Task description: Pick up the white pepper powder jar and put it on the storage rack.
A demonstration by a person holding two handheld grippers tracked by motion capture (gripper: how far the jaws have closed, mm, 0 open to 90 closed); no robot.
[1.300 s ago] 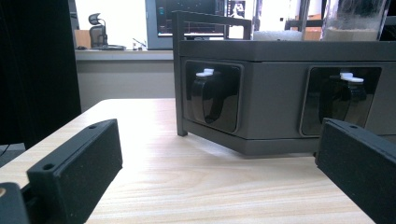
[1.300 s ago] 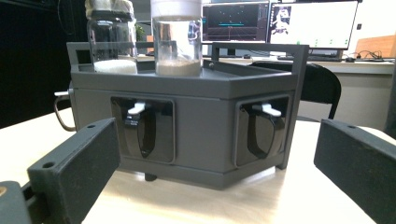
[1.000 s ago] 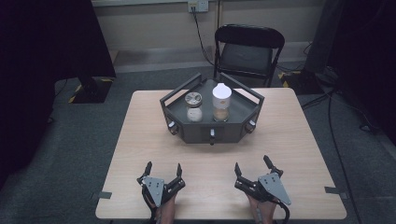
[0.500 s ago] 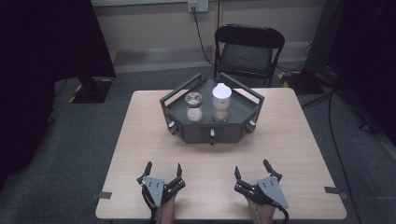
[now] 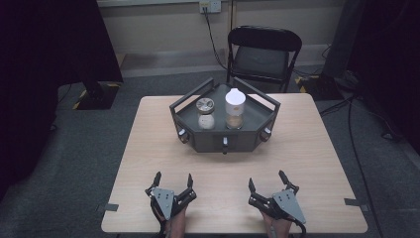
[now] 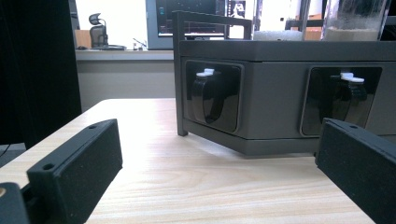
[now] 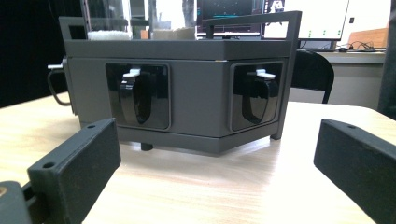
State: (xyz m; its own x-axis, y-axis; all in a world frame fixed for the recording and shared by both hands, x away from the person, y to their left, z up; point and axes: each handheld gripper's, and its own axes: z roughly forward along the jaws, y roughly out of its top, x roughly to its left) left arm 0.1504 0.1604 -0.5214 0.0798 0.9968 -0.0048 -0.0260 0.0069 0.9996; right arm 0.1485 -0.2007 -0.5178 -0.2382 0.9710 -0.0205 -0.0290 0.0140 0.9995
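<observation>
Your left gripper (image 5: pixel 173 182) sits at the lower left of the high view, low over the pale wooden desk (image 5: pixel 322 148), jaws spread wide and empty. Your right gripper (image 5: pixel 272 185), at the lower right and equally wide apart, has turned a little since a second ago, its jaws now angling up and right; the left one has not moved. Neither has closed any distance, so I judge the work not yet begun.

The dark grey six-sided tray with rails and knobs (image 5: pixel 250 143) stands at the centre of the frame, well apart from both grippers. On it, side by side, are a glass jar with a metal lid (image 5: pixel 205 113) and a clear jar with a white cap (image 5: pixel 235 110), both upright. From the right gripper view the tray's black front knobs (image 7: pixel 135 97) face you.
</observation>
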